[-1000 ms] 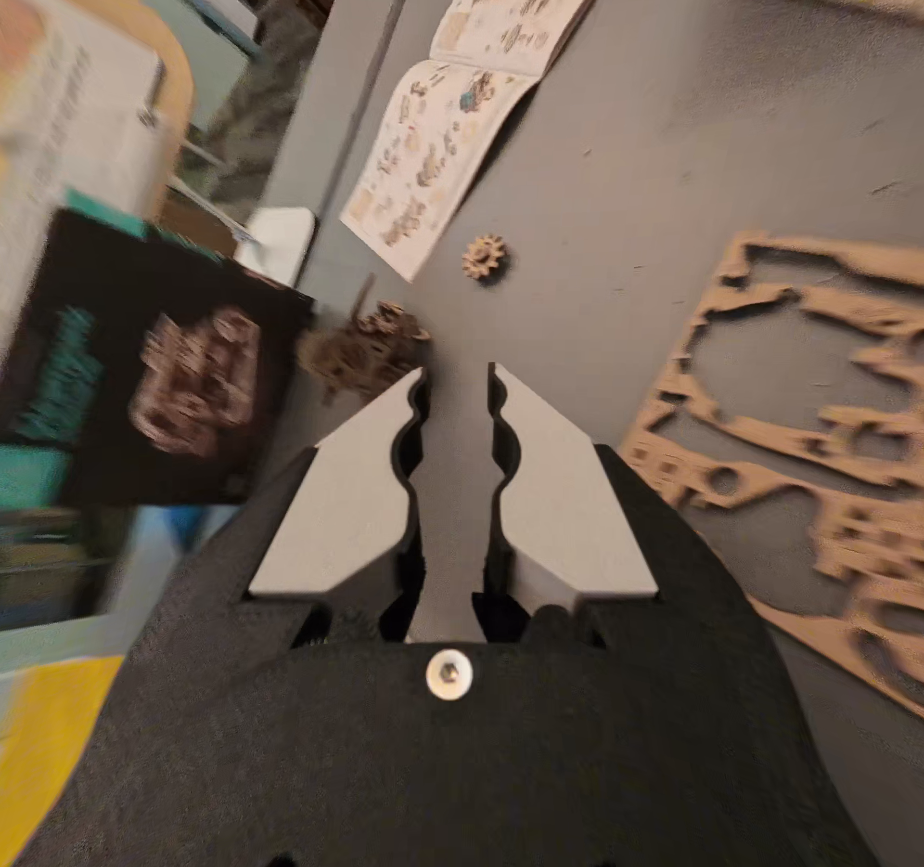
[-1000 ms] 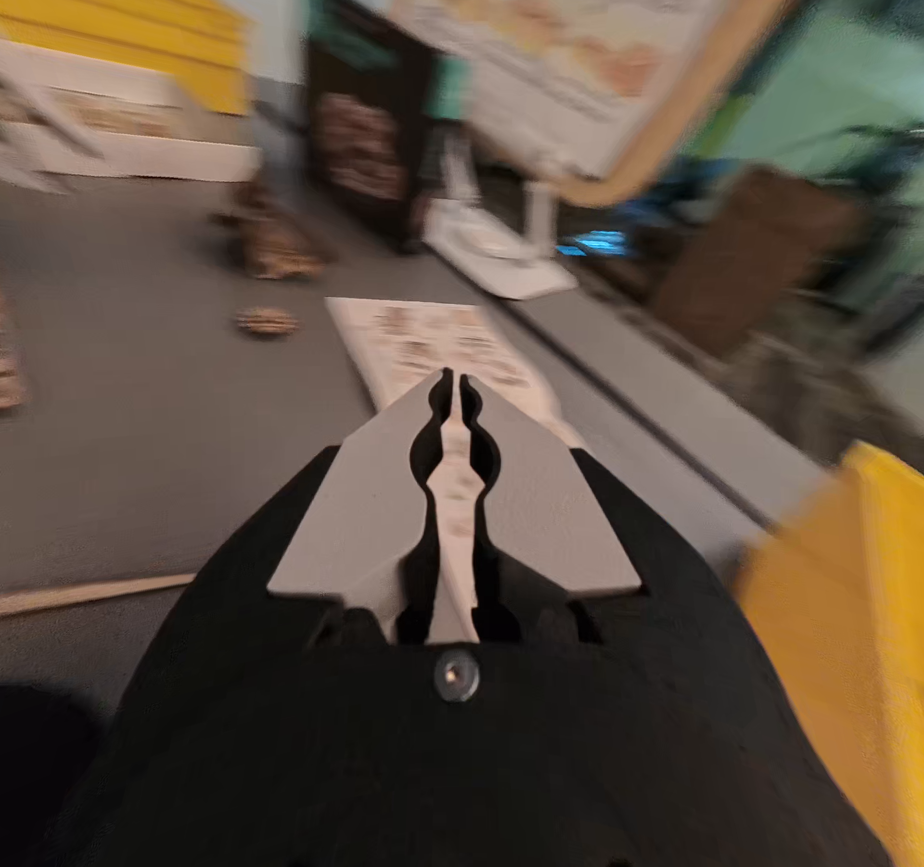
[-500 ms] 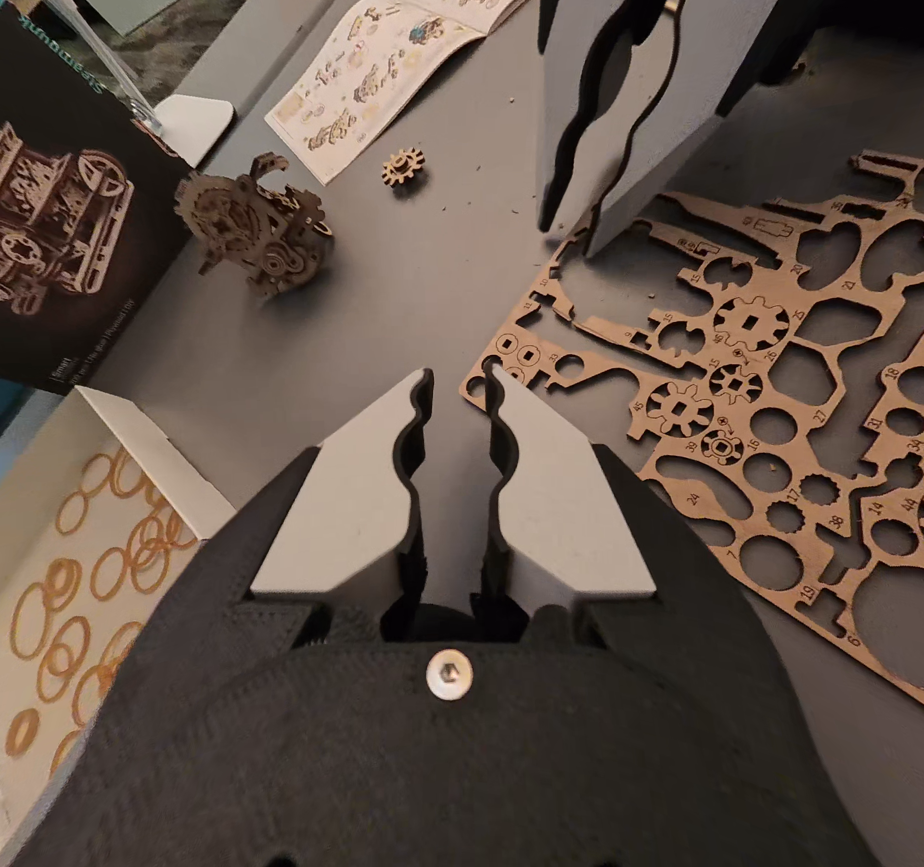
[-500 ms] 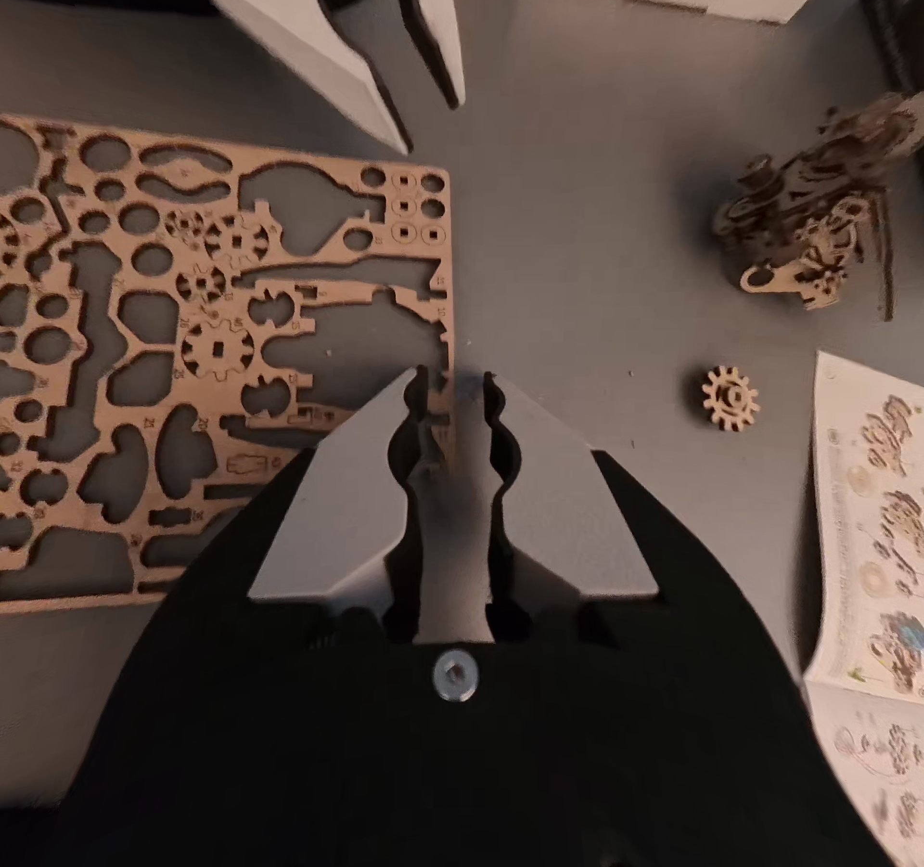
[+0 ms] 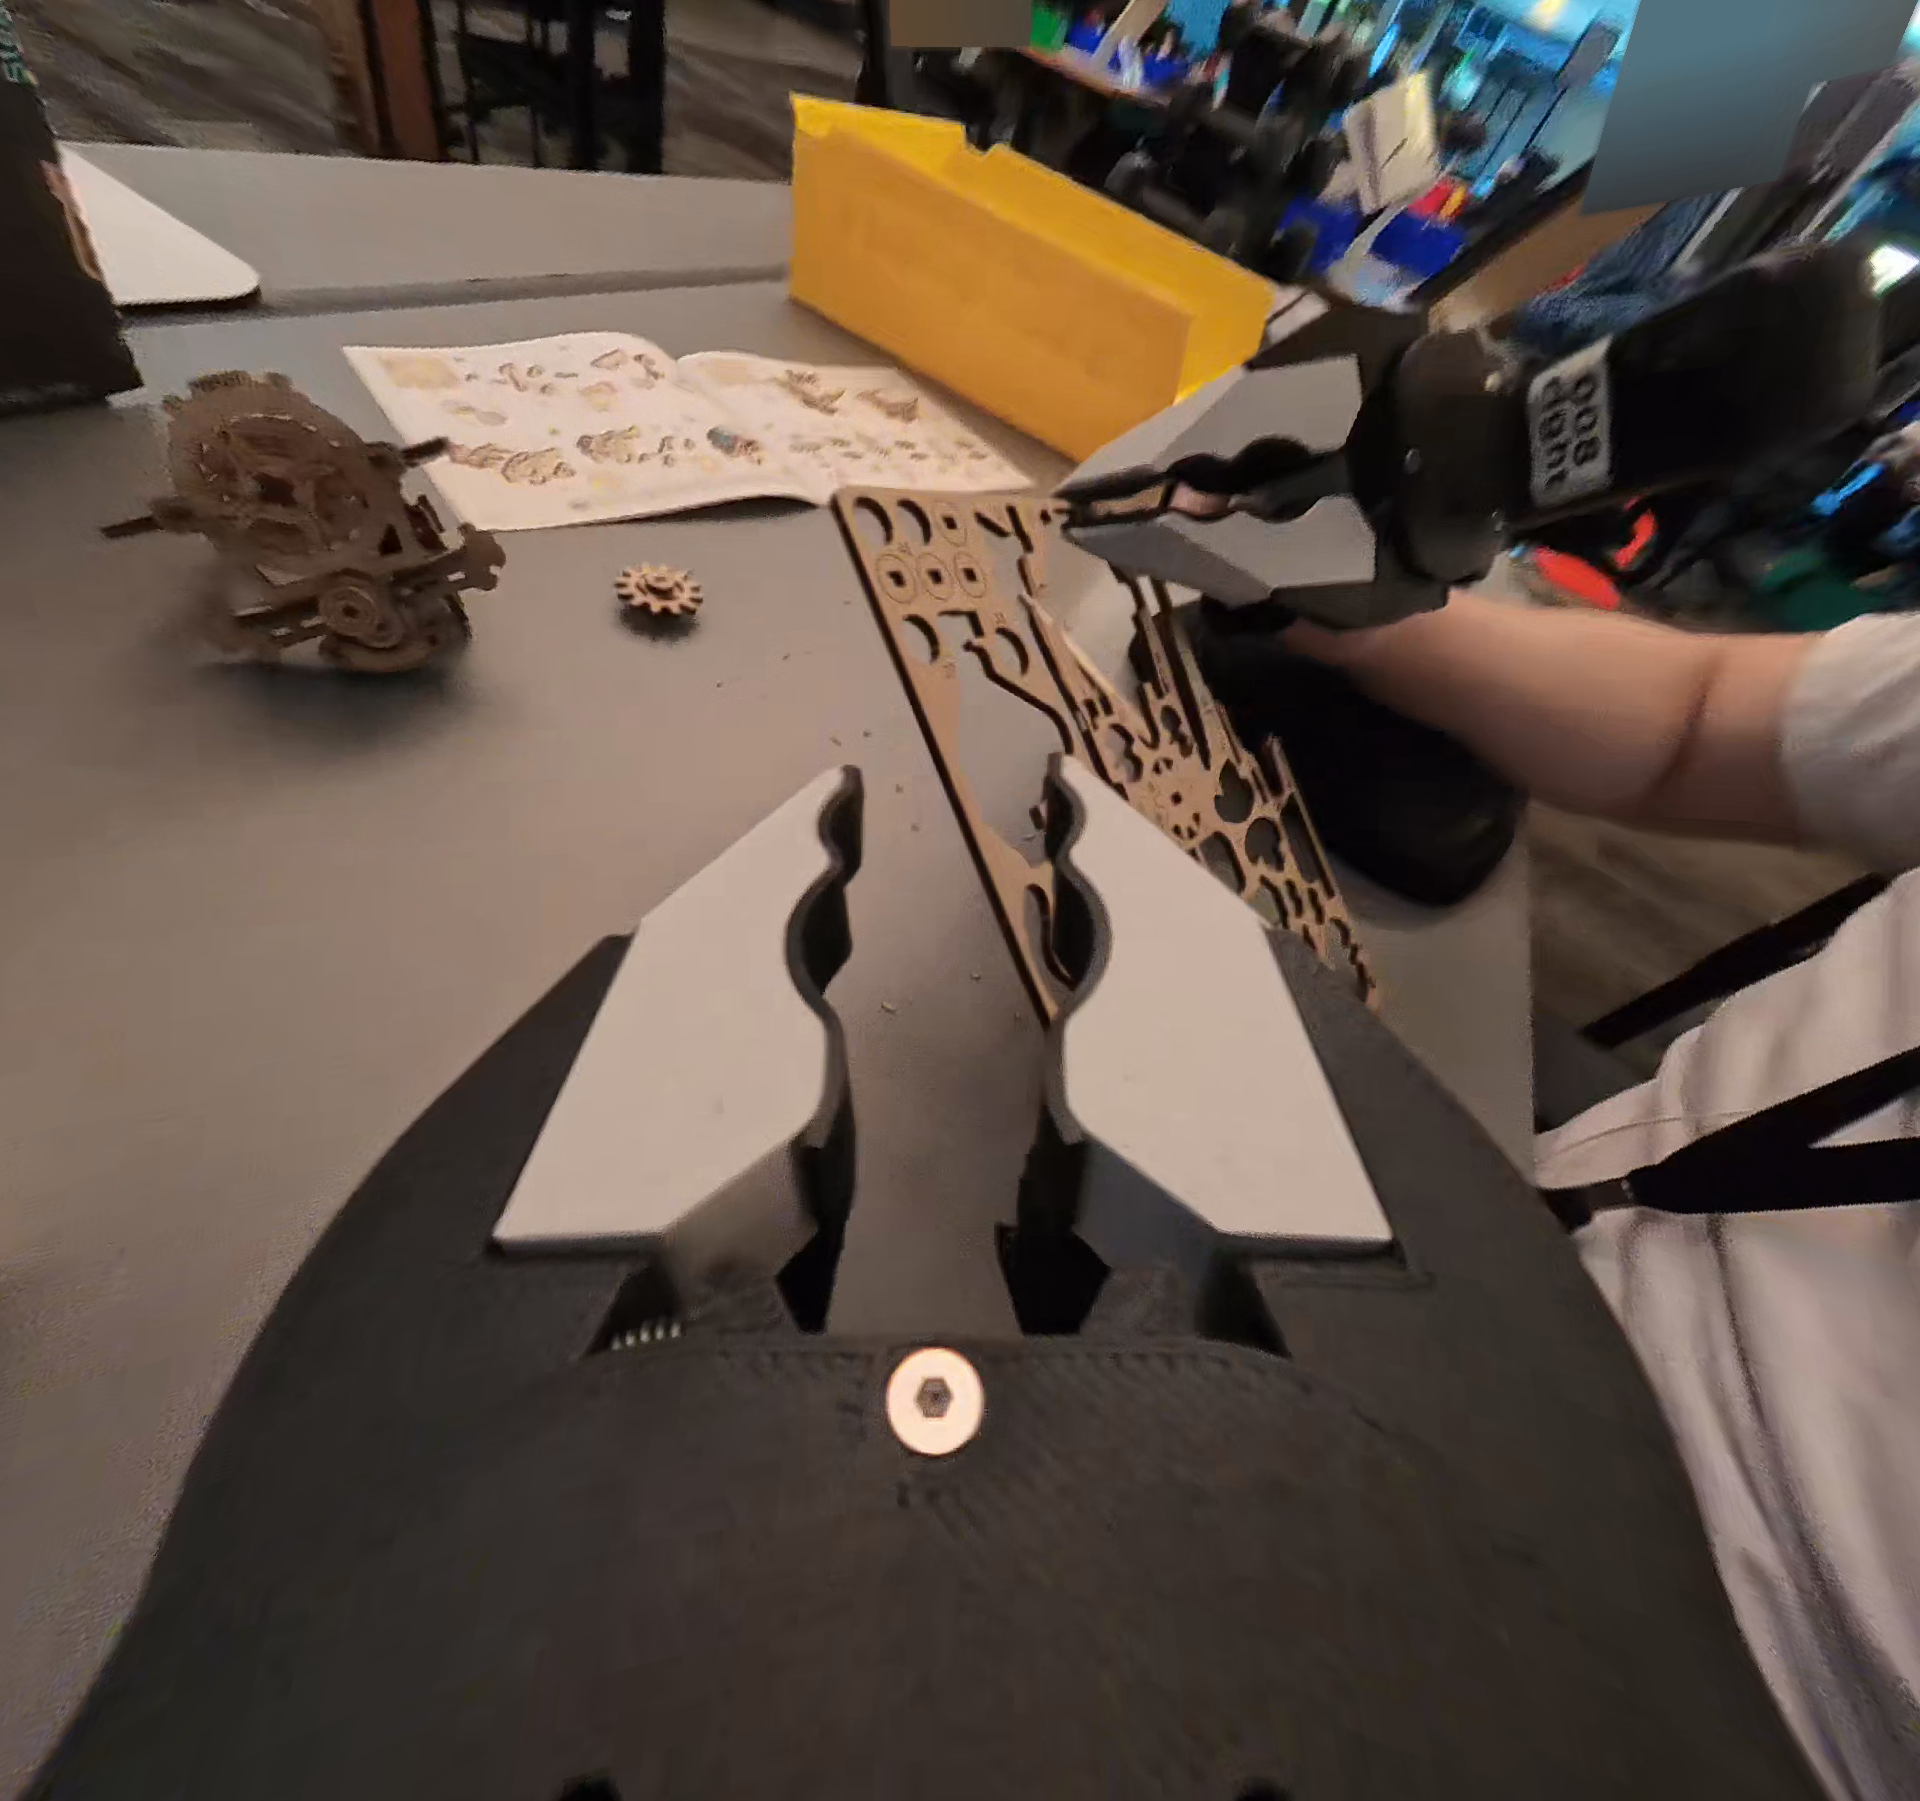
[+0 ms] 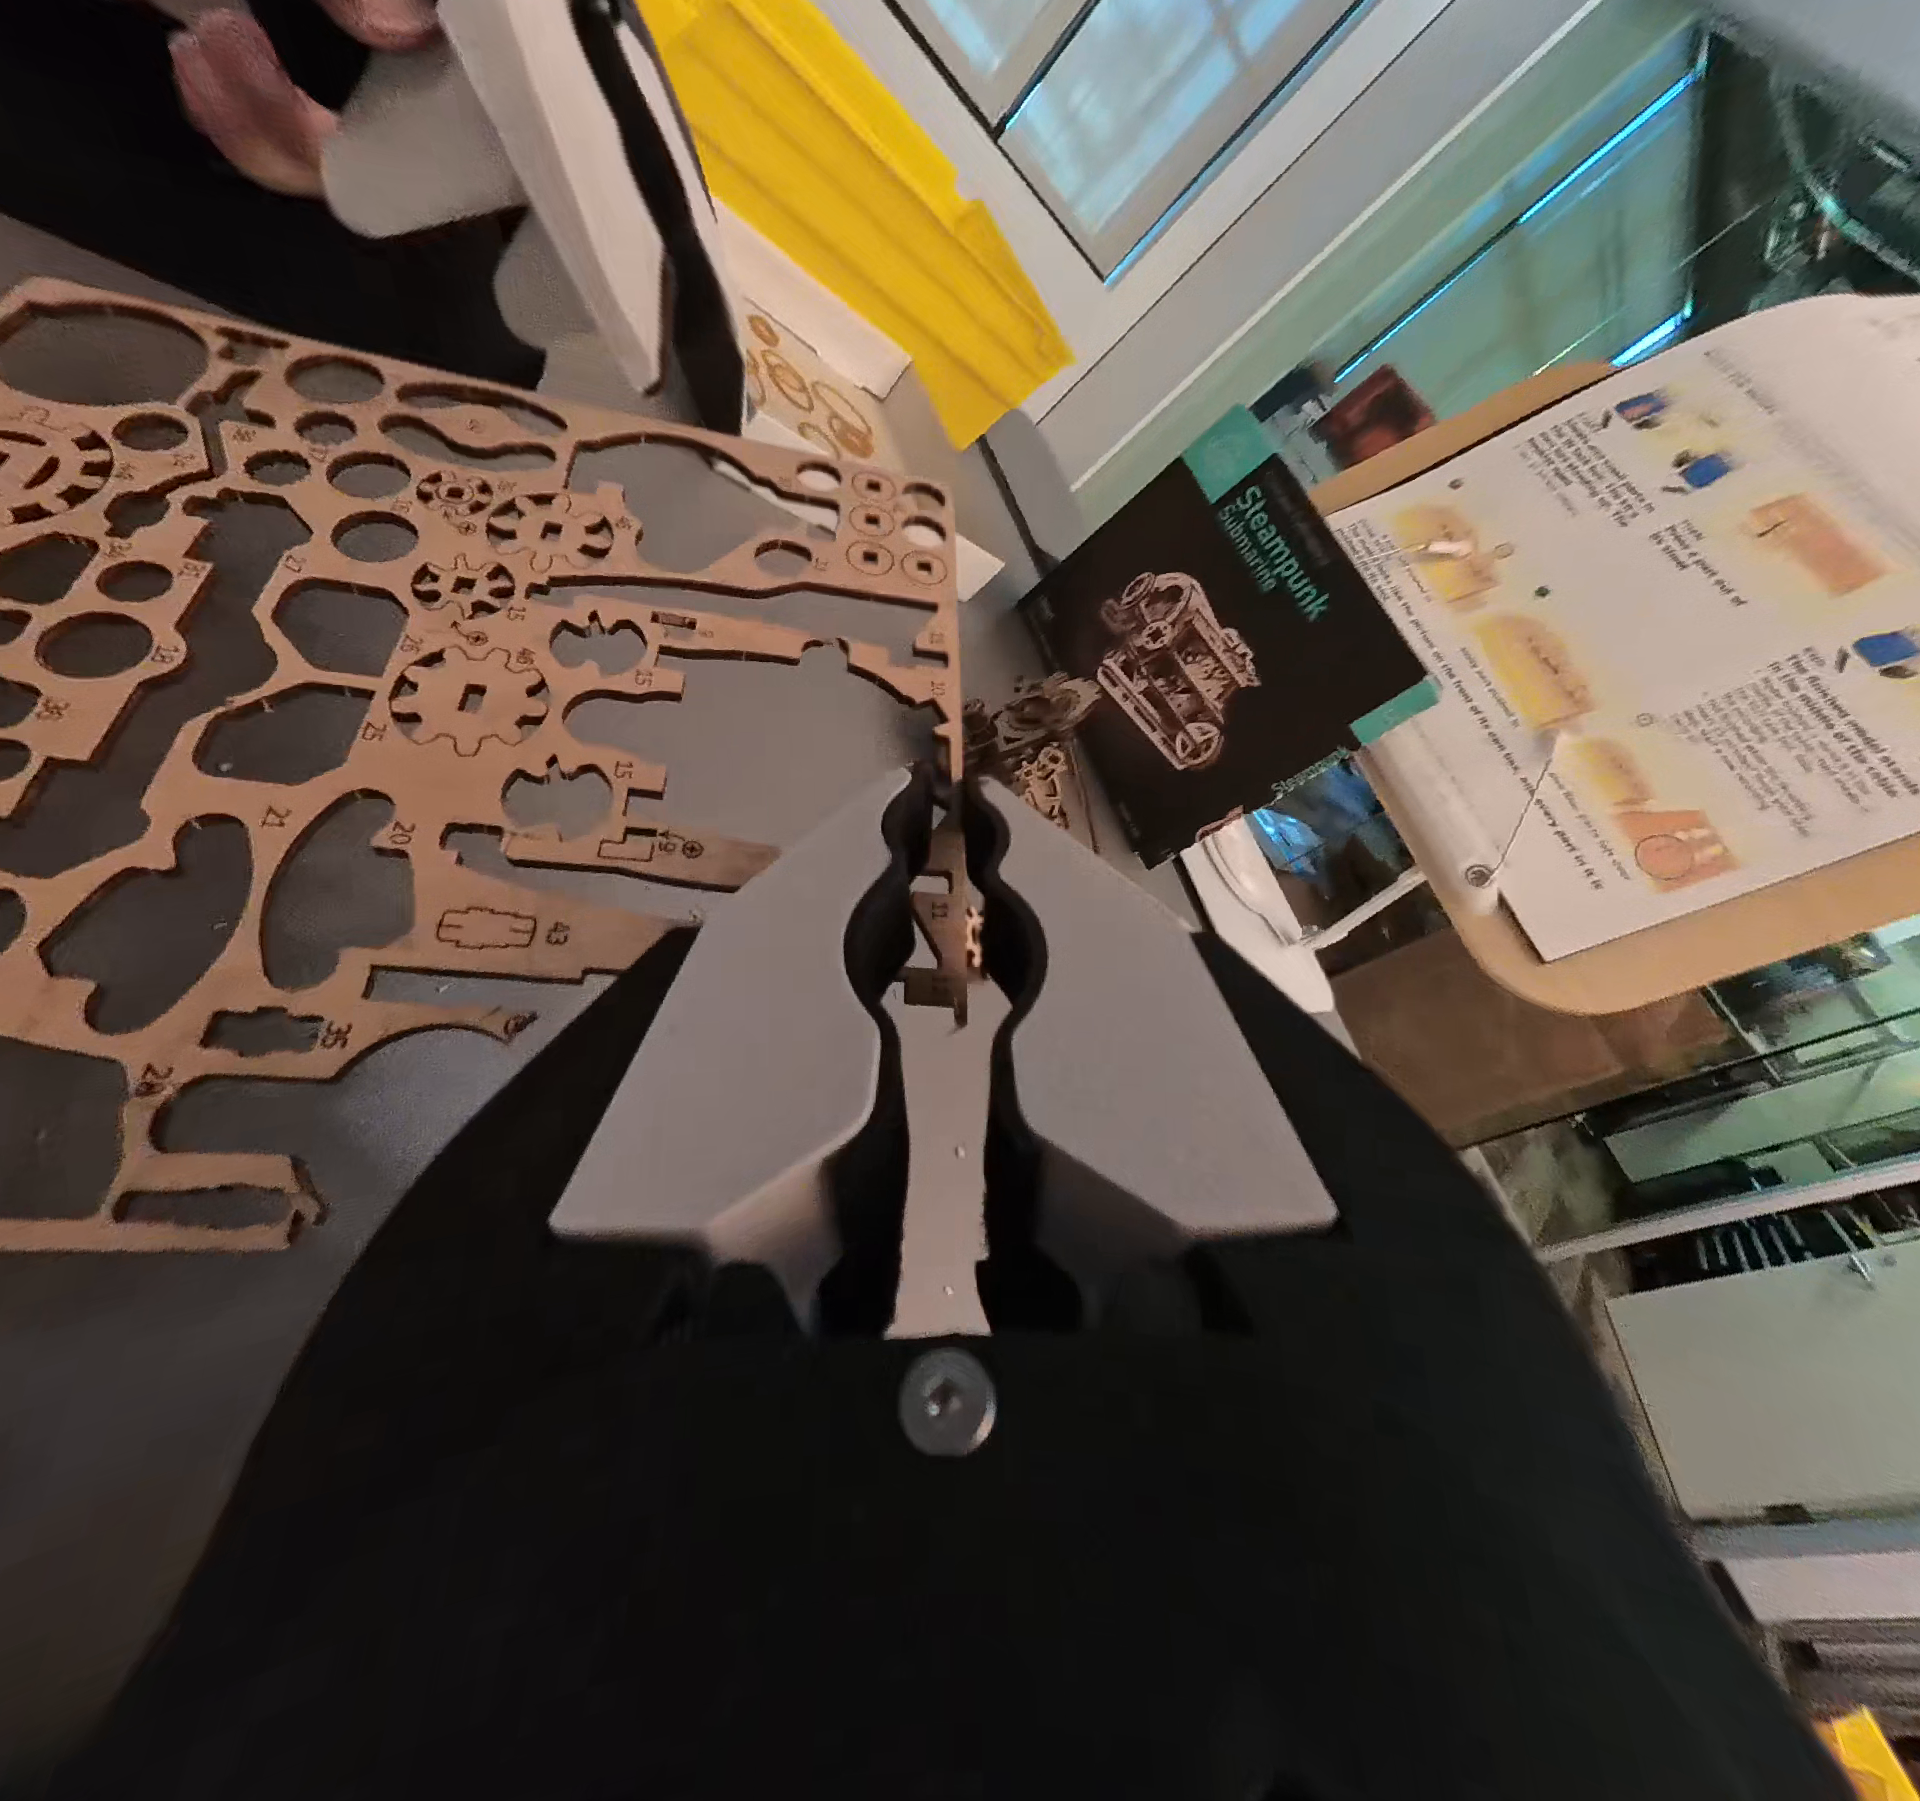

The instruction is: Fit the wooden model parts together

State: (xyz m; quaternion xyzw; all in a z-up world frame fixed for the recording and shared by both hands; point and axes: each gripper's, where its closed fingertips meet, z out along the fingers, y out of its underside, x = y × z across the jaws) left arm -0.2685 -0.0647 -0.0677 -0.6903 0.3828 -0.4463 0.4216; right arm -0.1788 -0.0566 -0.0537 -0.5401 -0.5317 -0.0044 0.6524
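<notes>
The jaws of our right gripper [image 6: 948, 795] are clamped on the corner of the wooden parts sheet [image 6: 312, 712], which they hold tilted up from the bench [image 5: 312, 868], probably so that a part can be reached from the other side. The jaws of our left gripper [image 5: 951, 795] stand apart and hold nothing, with the lower edge of the sheet just at the right one. Farther out on the bench lie the half-built wooden model [image 5: 301, 525], a small loose gear [image 5: 657, 593] and the open instruction booklet [image 5: 665, 426], ready for the fitting.
</notes>
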